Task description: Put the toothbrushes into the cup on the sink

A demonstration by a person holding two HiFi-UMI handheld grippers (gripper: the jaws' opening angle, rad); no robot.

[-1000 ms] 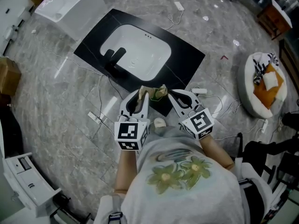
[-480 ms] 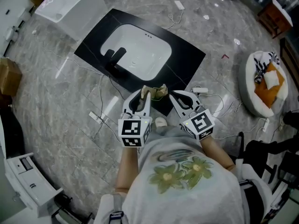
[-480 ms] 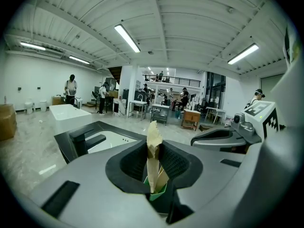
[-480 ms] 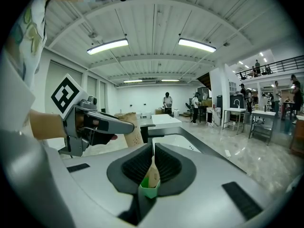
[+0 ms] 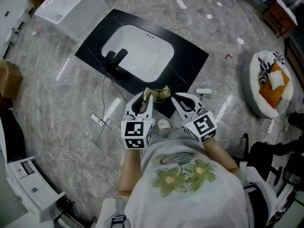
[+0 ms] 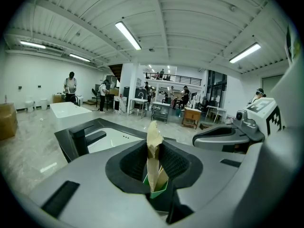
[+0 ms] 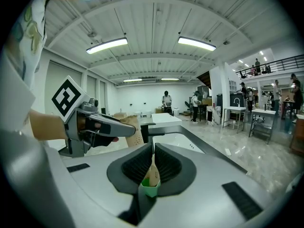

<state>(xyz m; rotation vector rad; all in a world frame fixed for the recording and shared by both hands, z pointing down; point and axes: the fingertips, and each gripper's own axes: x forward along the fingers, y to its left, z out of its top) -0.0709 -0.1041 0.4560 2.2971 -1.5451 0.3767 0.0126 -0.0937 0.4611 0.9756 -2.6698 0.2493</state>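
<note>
Plainly little is done yet: nothing has gone into a cup, and no cup shows on the sink [image 5: 187,52]. Just in front of the sink's near corner, both claws grip one tan paper packet [image 5: 159,93] with a green edge, which is probably a toothbrush wrapper, though no bare brush shows. The left gripper [image 5: 147,95] is clamped on one end, its jaws a little apart around the folded paper. The right gripper [image 5: 174,97] pinches the other end with its jaws almost together. Opening the packet and dropping the brush in look like the work left. A small pale round thing [image 5: 163,124] lies on the floor [image 5: 61,103] nearer the person than the sink; whether it is the cup I cannot tell. The sink is a black slab with a white basin and a black tap [image 5: 115,58], lying flat on grey marble-look flooring with cables strewn beside it. Beyond it is a large hall with strip lights [image 6: 128,34] and people at tables.
</note>
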